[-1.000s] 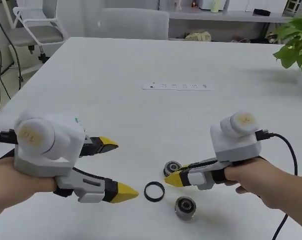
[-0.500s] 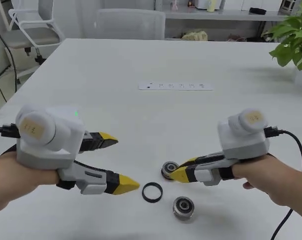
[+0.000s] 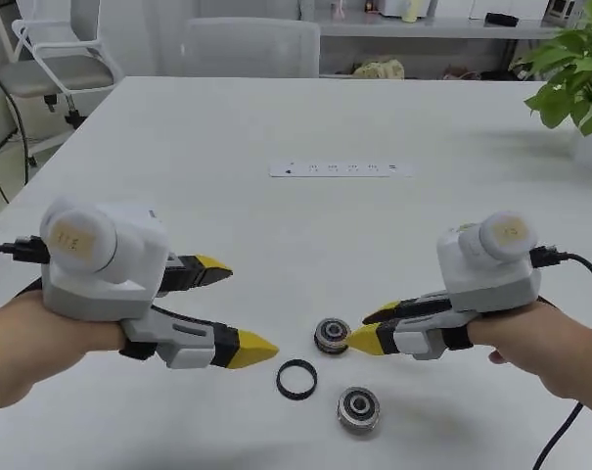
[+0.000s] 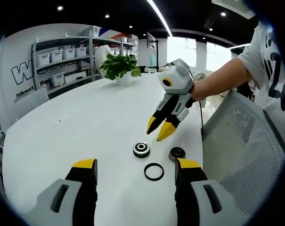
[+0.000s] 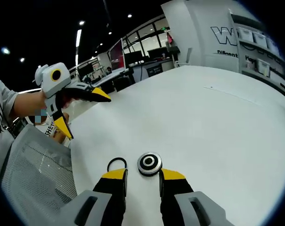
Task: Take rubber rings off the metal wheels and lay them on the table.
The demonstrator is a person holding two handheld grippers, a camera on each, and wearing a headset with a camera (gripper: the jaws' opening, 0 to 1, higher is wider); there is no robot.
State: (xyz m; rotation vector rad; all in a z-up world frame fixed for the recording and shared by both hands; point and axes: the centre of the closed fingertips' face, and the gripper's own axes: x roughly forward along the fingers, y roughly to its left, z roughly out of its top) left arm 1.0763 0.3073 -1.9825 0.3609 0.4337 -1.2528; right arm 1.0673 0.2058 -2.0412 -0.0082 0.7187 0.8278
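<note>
Sitting on the white table (image 3: 276,235) left of the right gripper's (image 3: 368,329) barely parted jaws, the round metal wheel's (image 3: 332,334) black rubber ring (image 3: 320,340) looks soft, stretchy, best pinched at its edge; left gripper (image 3: 250,305) gapes wide.

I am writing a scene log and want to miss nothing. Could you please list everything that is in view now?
table: one, white, under everything
metal wheels: two, silver and dark, on the near table
rubber ring: one, black, flat on the table, left of the wheels
power strip: one, white, mid-table
plant: one, green, far right
chairs: two, pale, beyond the table
left tongs: white, yellow tips, wide open
right tongs: same colours, slightly open, tips beside one wheel
hands: two, holding the tongs
</note>
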